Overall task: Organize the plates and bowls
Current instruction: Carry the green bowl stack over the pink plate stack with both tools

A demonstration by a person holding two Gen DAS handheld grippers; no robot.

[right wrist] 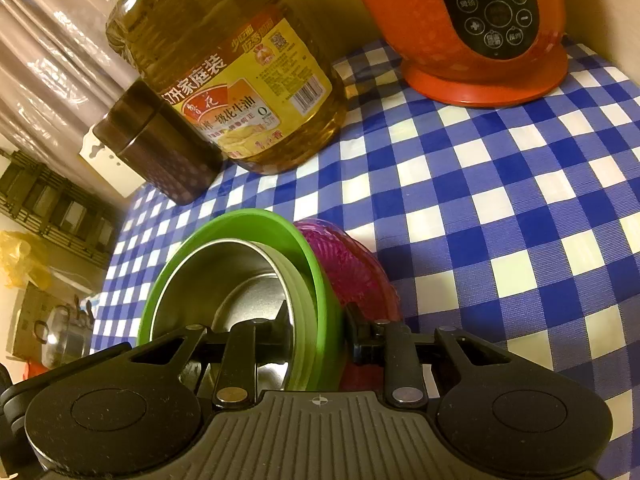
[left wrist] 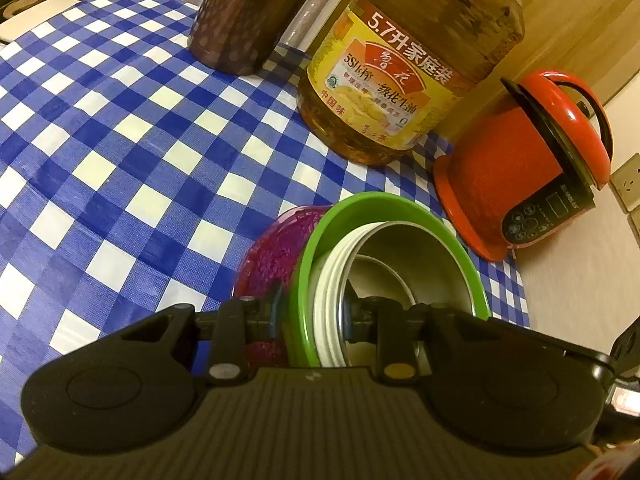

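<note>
Two grips carry one nested stack; the left hand-held gripper (left wrist: 310, 316) is nearly closed on the near rim, pinching the green bowl (left wrist: 400, 208) and the white-walled steel bowl (left wrist: 404, 256) inside it; the pink plate (left wrist: 276, 248) leans loose behind; the right hand-held gripper (right wrist: 316, 332) clamps the rim opposite; uneven pull could tip the stack and let the plate slide onto the worktop (left wrist: 120, 140), or knock the oil bottle (left wrist: 400, 80)

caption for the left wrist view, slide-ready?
Left gripper clamps the rims of the nested green bowl and steel bowl over a pink plate on the checked tablecloth.
</note>
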